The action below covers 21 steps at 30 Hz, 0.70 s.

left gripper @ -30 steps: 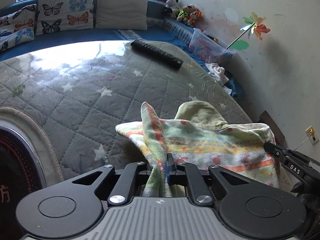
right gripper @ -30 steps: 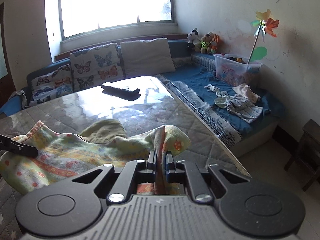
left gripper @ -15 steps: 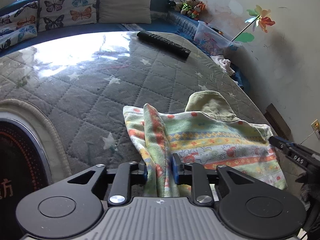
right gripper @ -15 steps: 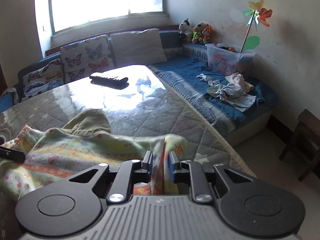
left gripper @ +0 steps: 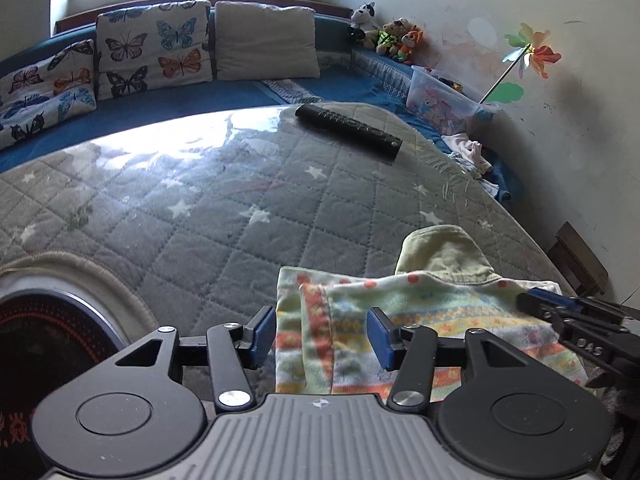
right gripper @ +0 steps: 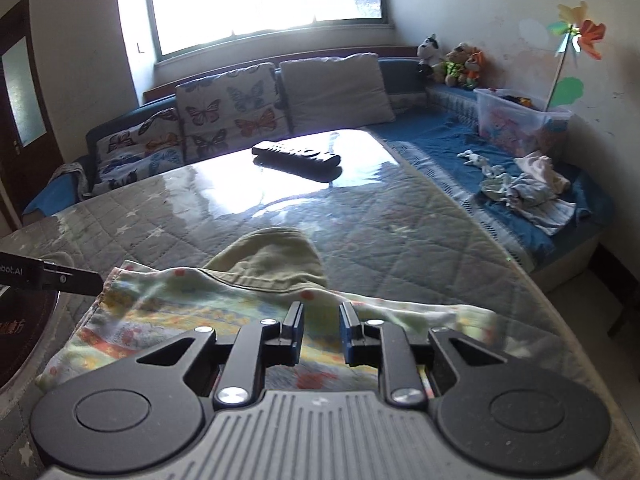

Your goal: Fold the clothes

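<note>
A small patterned garment [left gripper: 420, 320] with a plain green hood [left gripper: 444, 252] lies flat on the grey quilted table cover [left gripper: 240, 216]. My left gripper [left gripper: 322, 336] is open over the garment's left edge, which lies loose between the jaws. My right gripper [right gripper: 320, 334] is open just above the garment [right gripper: 168, 312] near its right side, holding nothing. The right gripper's fingers show at the right of the left wrist view [left gripper: 568, 312]. The left gripper's finger shows at the left of the right wrist view [right gripper: 52, 278].
A black remote [left gripper: 348, 130] lies at the far side of the table. Behind it a blue sofa [right gripper: 440, 136] holds butterfly cushions [left gripper: 152, 48], a plastic toy box [right gripper: 516, 120] and loose clothes [right gripper: 524, 192]. A dark round appliance [left gripper: 44, 336] sits at the left.
Both grippers have opened and let go of the garment. It was pinched and lifted in folds; now it lies flat on the table. Both grippers have drawn back a little.
</note>
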Available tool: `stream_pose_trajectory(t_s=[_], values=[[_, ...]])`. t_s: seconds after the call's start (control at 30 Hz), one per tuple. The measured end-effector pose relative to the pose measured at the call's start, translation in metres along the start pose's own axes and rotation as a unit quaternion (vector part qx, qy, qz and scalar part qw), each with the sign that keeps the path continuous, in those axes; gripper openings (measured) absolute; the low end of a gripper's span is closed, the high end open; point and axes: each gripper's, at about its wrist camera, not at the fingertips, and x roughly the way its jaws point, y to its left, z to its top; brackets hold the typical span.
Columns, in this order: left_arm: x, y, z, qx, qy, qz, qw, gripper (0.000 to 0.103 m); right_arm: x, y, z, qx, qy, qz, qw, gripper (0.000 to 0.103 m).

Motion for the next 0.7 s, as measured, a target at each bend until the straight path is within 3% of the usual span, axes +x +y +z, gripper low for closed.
stream_pose_trajectory(t_s=[0.07, 0.23, 0.5, 0.7], values=[[0.001, -0.003, 0.004, 0.006, -0.003, -0.006, 1.0, 0.051, 0.012, 0.006, 0.003, -0.005, 0.004, 0.005, 1.0, 0.018], [0.01, -0.016, 0.012, 0.021, -0.005, -0.024, 0.9995, 0.037, 0.03, 0.012, 0.004, -0.017, 0.013, -0.001, 1.0, 0.019], [0.033, -0.043, 0.011, 0.064, 0.005, -0.054, 0.9965, 0.031, 0.005, 0.02, 0.004, -0.032, 0.005, 0.02, 0.999, 0.019], [0.047, -0.053, 0.004, 0.073, 0.018, -0.056, 0.9956, 0.029, -0.005, 0.039, -0.007, -0.057, 0.015, 0.051, 0.997, 0.019]])
